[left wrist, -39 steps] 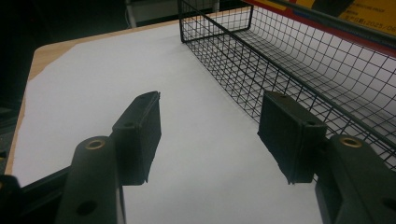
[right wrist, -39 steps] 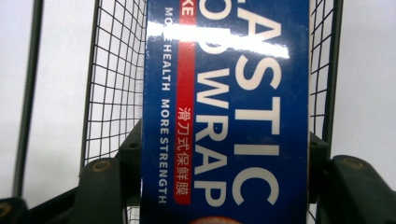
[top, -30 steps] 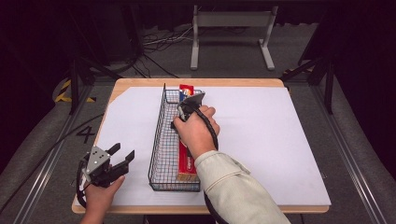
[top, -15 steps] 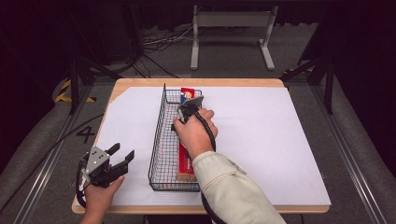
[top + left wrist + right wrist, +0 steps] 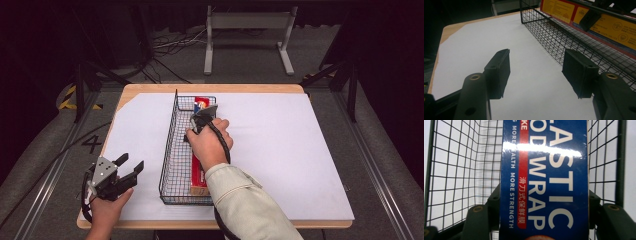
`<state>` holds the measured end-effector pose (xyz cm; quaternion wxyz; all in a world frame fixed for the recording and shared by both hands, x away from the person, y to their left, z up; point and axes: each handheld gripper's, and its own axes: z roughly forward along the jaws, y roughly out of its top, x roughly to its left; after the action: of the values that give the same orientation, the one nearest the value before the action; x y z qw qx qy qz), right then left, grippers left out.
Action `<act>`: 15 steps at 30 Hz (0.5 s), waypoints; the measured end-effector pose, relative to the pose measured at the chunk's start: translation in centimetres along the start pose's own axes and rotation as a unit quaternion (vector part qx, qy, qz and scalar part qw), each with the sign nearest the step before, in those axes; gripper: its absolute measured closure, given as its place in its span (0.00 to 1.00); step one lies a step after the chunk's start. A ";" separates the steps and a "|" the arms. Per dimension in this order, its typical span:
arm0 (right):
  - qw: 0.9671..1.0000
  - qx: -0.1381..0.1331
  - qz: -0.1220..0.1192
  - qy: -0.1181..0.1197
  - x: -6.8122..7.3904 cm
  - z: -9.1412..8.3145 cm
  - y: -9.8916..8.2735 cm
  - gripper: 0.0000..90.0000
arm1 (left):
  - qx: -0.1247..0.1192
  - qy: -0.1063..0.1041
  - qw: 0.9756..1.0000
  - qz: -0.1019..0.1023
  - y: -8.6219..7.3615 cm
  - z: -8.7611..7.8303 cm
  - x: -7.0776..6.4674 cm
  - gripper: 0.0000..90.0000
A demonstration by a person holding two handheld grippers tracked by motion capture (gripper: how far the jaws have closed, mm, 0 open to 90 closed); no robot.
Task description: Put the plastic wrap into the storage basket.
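Plastic wrap box (image 5: 544, 182) lies lengthwise inside wire basket (image 5: 172, 150) on white-covered surface (image 5: 280, 150). Right gripper (image 5: 202, 120) reaches down into basket, jaws clamped on box's two long sides. Left gripper (image 5: 537, 72) hovers beside basket, jaws wide, nothing between.

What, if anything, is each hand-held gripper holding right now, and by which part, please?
The right hand-held gripper clamps the plastic wrap box across its long sides, inside the wire basket. The left hand-held gripper is open, holding nothing.
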<state>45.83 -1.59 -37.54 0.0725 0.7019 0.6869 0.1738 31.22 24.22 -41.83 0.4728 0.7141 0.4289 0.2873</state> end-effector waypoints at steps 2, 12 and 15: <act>1.000 0.003 0.001 -0.002 0.1 0.1 0.0 0.44 | 0.000 0.000 1.000 0.001 0.0 0.0 0.0 0.44; 1.000 0.004 -0.006 -0.009 0.6 0.8 -0.1 0.44 | -0.001 0.001 1.000 0.000 0.0 0.0 0.0 0.44; 1.000 0.003 -0.012 -0.022 0.8 1.0 -0.2 0.44 | -0.002 0.001 1.000 -0.002 0.0 -0.1 0.0 0.44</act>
<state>46.03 -0.63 -38.42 0.0878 0.6976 0.6940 0.1550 31.17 24.30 -41.78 0.4742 0.7121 0.4306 0.2876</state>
